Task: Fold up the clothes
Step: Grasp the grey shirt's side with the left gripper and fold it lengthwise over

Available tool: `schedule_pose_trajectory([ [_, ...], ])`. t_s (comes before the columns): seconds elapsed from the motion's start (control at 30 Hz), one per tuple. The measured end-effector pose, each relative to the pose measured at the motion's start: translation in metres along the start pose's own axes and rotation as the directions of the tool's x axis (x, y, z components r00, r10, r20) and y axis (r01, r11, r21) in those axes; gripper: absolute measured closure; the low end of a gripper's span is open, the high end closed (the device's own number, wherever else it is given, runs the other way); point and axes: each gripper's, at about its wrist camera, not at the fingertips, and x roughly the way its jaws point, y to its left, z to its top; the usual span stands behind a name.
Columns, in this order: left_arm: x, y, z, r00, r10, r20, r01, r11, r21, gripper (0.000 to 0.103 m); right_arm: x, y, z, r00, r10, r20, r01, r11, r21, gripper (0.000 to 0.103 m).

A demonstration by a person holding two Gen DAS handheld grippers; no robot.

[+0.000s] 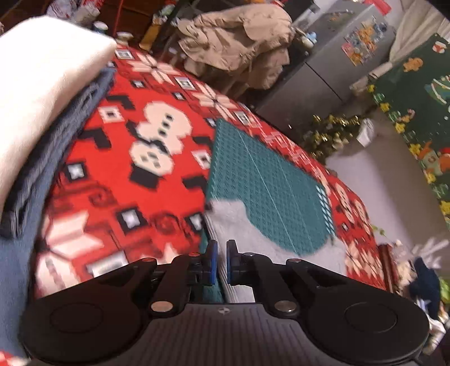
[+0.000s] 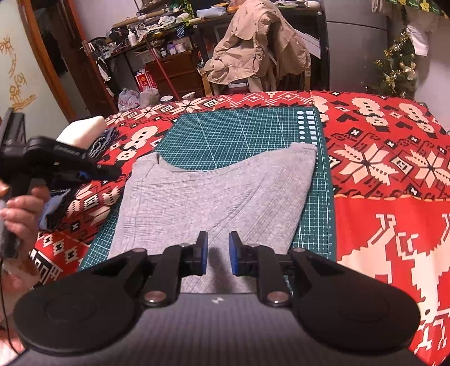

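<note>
Right gripper (image 2: 218,253) hovers slightly open over the grey garment (image 2: 208,194) on the green cutting mat (image 2: 239,126); left gripper (image 1: 221,260) nearly closed, empty. No legible writing.

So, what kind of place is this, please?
Most likely a lived-in room at home, not a workshop: a beige jacket hangs over a chair, a small decorated Christmas tree stands in the corner, and a cluttered shelf lines the back wall.

Folded grey garment (image 2: 213,197) on green cutting mat (image 2: 247,126), right gripper (image 2: 218,253) jaws apart
</note>
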Motion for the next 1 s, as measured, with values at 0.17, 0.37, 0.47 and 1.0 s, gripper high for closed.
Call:
schedule_pose_trajectory([
  [0.17, 0.000, 0.001, -0.026, 0.999, -0.011, -0.040, 0.009, 0.998, -0.059, 0.098, -0.002, -0.001, -0.002, 1.000, 0.007, 0.005, -0.008, 1.000, 0.010, 0.085],
  [0.37, 0.008, -0.005, -0.042, 1.000, -0.004, -0.029, 0.003, 0.999, -0.044, 0.096, -0.004, -0.002, -0.005, 1.000, 0.017, 0.005, -0.017, 1.000, 0.021, 0.085],
  [0.47, 0.012, -0.009, -0.041, 1.000, 0.007, -0.009, -0.007, 1.000, -0.029, 0.093, -0.007, -0.004, -0.004, 1.000, 0.015, 0.005, -0.015, 1.000, 0.021, 0.085],
  [1.0, -0.007, -0.042, -0.046, 0.992, 0.070, 0.106, -0.074, 0.997, 0.037, 0.099, -0.013, -0.005, 0.001, 1.000, 0.020, 0.024, -0.021, 0.999, 0.034, 0.085],
])
